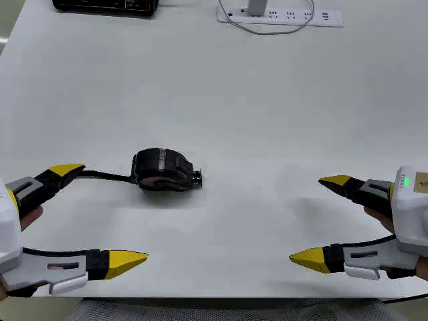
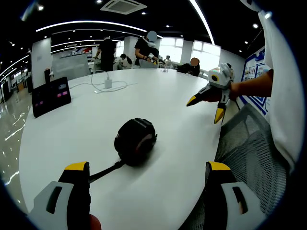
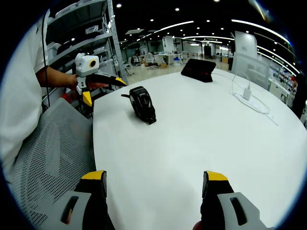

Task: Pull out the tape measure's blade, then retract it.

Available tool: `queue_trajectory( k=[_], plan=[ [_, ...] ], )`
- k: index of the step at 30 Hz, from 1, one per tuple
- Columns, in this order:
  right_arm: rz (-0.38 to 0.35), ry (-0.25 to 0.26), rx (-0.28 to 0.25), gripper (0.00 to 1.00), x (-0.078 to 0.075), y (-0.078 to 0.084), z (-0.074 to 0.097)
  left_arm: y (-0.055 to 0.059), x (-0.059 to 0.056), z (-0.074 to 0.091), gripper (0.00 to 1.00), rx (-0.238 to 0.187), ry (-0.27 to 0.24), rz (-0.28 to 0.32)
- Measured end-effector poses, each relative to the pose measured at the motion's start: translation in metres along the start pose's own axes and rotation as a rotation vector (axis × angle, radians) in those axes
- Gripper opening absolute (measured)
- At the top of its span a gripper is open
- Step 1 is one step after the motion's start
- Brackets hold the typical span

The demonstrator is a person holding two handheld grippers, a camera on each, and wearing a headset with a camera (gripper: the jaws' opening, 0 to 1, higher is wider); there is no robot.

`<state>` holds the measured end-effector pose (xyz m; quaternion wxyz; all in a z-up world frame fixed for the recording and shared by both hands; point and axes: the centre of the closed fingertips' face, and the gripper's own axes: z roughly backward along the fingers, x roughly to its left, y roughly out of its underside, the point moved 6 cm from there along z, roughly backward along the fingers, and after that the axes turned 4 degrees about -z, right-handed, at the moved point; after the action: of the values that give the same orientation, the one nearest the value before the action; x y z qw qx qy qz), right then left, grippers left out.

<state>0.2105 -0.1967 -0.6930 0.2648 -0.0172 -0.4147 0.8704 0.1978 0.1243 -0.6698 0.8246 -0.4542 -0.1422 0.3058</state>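
Task is standing at step 1: the blade is not yet drawn. The black tape measure (image 1: 164, 171) is lying on the white table (image 1: 267, 100) between the grippers, nearer the left gripper (image 1: 107, 214), its strap (image 1: 103, 176) trailing that way. Left gripper and right gripper (image 1: 314, 219) are hovering low, pointing inward, jaws gaping wide, gripping nothing. Next, 1 gripper is needing to brace the case, the other to pinch the blade hook (image 1: 197, 178).

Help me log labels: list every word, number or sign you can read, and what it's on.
None reads clearly.
Tan label on the right claw: dark marks, too blurred.
Tape measure: no legible marking.
Blue wall board: too small.
Dark screen: pink patches, unreadable.
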Motion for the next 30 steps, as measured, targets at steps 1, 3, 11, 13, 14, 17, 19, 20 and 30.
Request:
queue_trajectory(
  k=[1, 3, 11, 13, 14, 17, 19, 20, 30],
  plan=[
    [0.003, 0.000, 0.001, 0.81, -0.001, -0.001, -0.001, 0.000, 0.000, 0.000, 0.97, 0.003, 0.006, 0.000],
    [0.006, -0.003, 0.000, 0.81, -0.002, -0.002, -0.002, -0.001, 0.000, -0.001, 0.96, 0.003, 0.010, -0.010],
    [0.026, -0.016, 0.006, 0.81, -0.007, -0.008, -0.007, -0.005, 0.004, -0.003, 0.94, 0.007, 0.023, -0.019],
    [0.032, -0.018, 0.008, 0.82, -0.008, -0.010, -0.009, -0.006, 0.005, -0.005, 0.95, 0.007, 0.025, -0.028],
    [0.035, -0.020, 0.009, 0.82, -0.009, -0.011, -0.009, -0.006, 0.006, -0.005, 0.95, 0.008, 0.027, -0.030],
    [0.044, -0.024, 0.012, 0.82, -0.010, -0.013, -0.011, -0.008, 0.007, -0.007, 0.95, 0.007, 0.030, -0.033],
    [0.048, -0.028, 0.011, 0.83, -0.011, -0.015, -0.012, -0.009, 0.008, -0.008, 0.95, 0.007, 0.037, -0.033],
    [0.051, -0.029, 0.011, 0.83, -0.012, -0.016, -0.013, -0.009, 0.008, -0.009, 0.95, 0.007, 0.038, -0.035],
    [0.076, -0.053, 0.016, 0.84, -0.016, -0.022, -0.022, -0.014, 0.013, -0.018, 0.93, 0.016, 0.075, -0.057]
  ],
)
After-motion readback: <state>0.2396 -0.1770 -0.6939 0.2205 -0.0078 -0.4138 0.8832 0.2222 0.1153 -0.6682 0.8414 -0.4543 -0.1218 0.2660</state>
